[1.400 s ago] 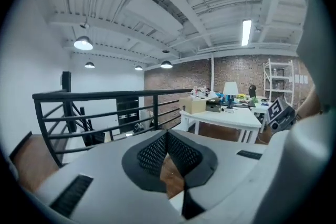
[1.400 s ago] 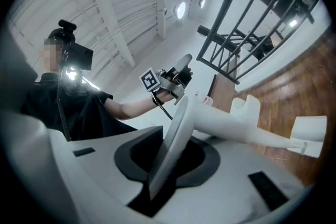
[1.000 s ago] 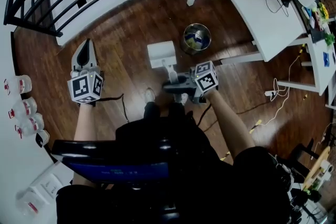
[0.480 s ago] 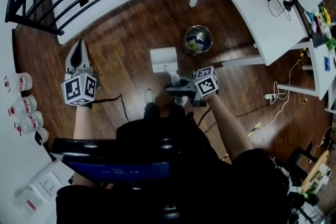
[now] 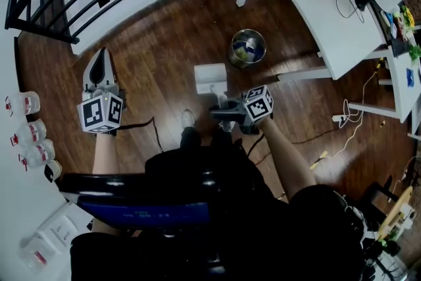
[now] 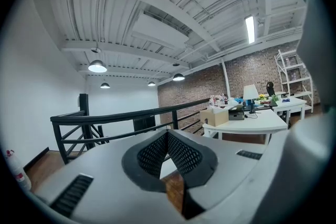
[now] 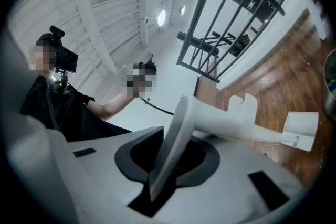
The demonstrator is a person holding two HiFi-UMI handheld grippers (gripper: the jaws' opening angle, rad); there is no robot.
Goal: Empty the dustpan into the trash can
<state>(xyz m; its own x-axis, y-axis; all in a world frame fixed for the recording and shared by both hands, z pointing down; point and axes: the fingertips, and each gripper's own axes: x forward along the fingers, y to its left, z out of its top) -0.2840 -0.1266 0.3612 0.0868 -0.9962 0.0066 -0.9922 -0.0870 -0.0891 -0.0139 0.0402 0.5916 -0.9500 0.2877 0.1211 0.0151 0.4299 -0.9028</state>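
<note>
White rigid-plastic dustpan (image 5: 210, 77), low near the brown wood floor (image 5: 164, 56), just beside the round metal trash can (image 5: 247, 48). It is probably light, stiff and smooth, best gripped at the flat handle end. Right gripper (image 5: 220, 111) is clamped narrowly on that handle; left gripper (image 5: 100, 61) is closed and empty, well apart.

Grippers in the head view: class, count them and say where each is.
2. The left gripper hangs over floor near the railing; the right gripper holds the dustpan near the trash can. None seems hidden.
</note>
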